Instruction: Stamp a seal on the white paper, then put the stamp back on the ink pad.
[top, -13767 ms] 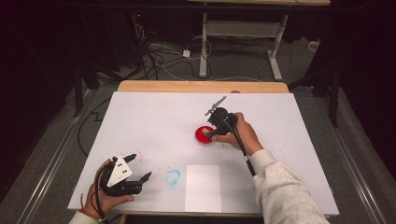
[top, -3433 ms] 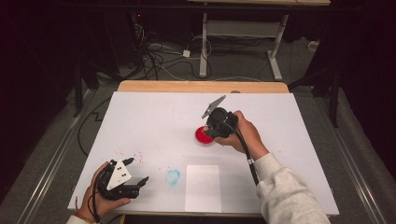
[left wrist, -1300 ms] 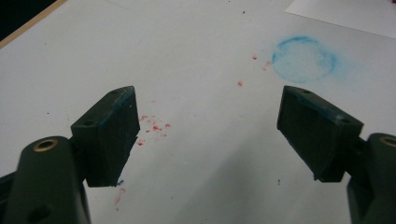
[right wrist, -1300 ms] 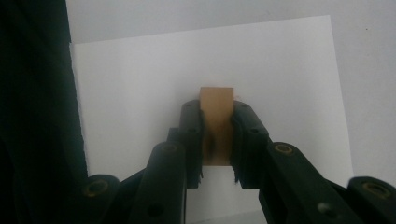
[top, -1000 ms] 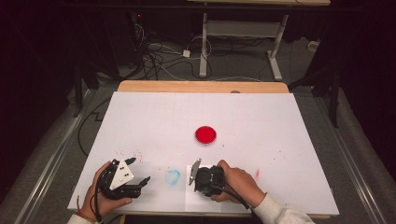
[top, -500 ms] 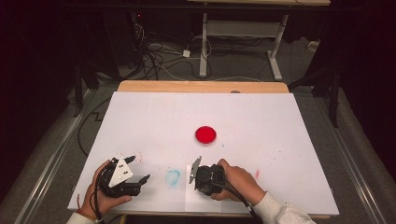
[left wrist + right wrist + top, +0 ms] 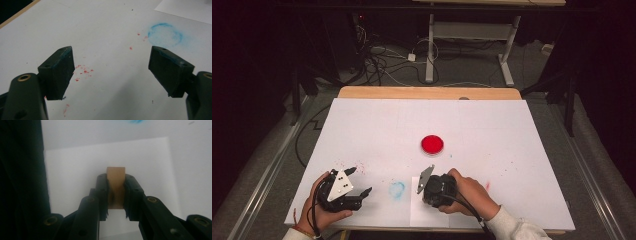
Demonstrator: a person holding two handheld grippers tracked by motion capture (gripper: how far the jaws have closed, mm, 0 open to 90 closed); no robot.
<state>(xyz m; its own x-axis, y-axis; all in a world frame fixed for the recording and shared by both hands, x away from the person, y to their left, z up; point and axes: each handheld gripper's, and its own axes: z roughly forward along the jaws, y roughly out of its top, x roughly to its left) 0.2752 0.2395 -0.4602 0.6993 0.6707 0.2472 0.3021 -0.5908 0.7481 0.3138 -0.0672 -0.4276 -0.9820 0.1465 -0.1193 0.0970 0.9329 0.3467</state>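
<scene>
near the front edge of the white table point(image 7: 492, 125), the right gripper point(image 7: 426, 181) was seen over a white sheet of paper point(image 7: 427, 220). in the right gripper view the right gripper point(image 7: 116, 195) was clenched on a small tan wooden block point(image 7: 115, 187), likely a stamp; the block was pinched between both black jaws, its top end standing out past the pads, with the paper point(image 7: 75, 170) directly beneath. whether the block touched the paper could not be told. the right hand point(image 7: 469, 192) was wrapped around the gripper body, sleeve coming in from the bottom edge.

the left gripper point(image 7: 358, 181) was held at the front left of the table by the left hand point(image 7: 319, 207), grey three-cornered plate on top. in the left gripper view the left gripper point(image 7: 112, 72) was released: jaws spread wide, nothing between them, bare table point(image 7: 105, 22) below. blue smears were seen on the pad faces.

a round red ink pad point(image 7: 432, 144) was lying near the table centre, well apart from both grippers. a smudged blue ring mark point(image 7: 397, 190) was seen on the table between the two grippers, just left of the paper; in the left gripper view the ring point(image 7: 165, 35) sat ahead of one jaw. small red specks point(image 7: 83, 71) were scattered on the table by the left gripper.
</scene>
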